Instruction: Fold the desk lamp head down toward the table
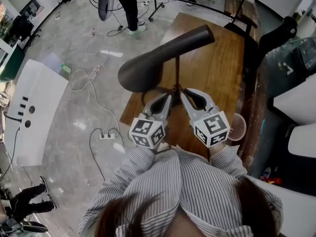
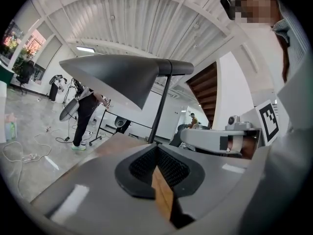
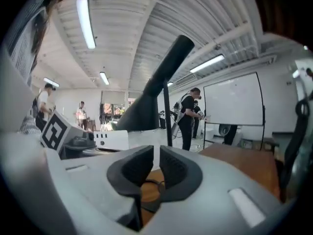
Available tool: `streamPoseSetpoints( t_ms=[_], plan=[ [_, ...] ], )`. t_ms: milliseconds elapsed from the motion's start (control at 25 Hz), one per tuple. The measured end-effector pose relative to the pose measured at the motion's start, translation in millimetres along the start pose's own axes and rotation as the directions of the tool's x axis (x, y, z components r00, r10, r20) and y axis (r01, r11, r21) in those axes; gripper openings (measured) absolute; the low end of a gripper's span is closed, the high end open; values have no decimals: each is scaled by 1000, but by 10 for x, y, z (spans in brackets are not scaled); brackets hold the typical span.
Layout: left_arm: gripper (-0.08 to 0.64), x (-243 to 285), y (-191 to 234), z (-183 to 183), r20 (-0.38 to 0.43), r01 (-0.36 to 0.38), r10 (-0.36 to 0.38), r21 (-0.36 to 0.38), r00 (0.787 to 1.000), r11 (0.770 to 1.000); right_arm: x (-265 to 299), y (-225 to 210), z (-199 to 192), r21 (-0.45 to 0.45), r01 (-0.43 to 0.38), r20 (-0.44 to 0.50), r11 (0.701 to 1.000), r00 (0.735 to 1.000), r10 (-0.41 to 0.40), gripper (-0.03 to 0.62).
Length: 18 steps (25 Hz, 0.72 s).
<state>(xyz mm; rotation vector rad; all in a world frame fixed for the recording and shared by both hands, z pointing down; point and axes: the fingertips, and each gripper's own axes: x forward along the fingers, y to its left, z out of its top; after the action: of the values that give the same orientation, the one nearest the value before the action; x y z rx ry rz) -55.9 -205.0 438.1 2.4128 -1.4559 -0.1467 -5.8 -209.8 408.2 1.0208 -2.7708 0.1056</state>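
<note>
A dark desk lamp stands on the wooden table (image 1: 217,68). Its cone-shaped head (image 1: 158,58) is raised and roughly level on a thin upright pole (image 1: 177,73). My left gripper (image 1: 169,97) sits just left of the pole's foot with its jaws shut and nothing in them. In the left gripper view the head (image 2: 117,77) and pole (image 2: 161,106) rise beyond the closed left gripper (image 2: 155,148). My right gripper (image 1: 183,92) is just right of the pole. In the right gripper view, the right gripper (image 3: 156,151) shows a narrow gap with nothing between the pads, and the pole (image 3: 167,111) stands farther off.
A small round white fan (image 1: 237,127) lies at the table's near right edge. A power strip (image 1: 107,136) and cables lie on the floor to the left, beside a white console (image 1: 34,107). A person (image 1: 129,9) stands beyond the table, and a black chair (image 1: 276,33) is at the right.
</note>
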Motion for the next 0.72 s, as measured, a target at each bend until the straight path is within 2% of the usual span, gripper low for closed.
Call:
streamPoseSetpoints(
  t_ms=[80, 160, 440, 720],
  plan=[
    [3, -25, -18, 4, -1, 8, -8, -3, 1000, 1000, 41, 88, -112, 100, -26, -6, 995, 1000, 27, 26],
    [3, -18, -51, 4, -6, 21, -21, -3, 1000, 1000, 60, 121, -200, 143, -33, -15, 989, 999, 35, 2],
    [3, -45, -102, -18, -29, 33, -33, 17, 999, 999, 55, 227, -292, 202, -45, -24, 978, 998, 51, 0],
    [3, -47, -121, -80, -52, 42, -42, 12, 998, 999, 59, 273, -320, 195, -47, -33, 980, 998, 54, 0]
  ],
)
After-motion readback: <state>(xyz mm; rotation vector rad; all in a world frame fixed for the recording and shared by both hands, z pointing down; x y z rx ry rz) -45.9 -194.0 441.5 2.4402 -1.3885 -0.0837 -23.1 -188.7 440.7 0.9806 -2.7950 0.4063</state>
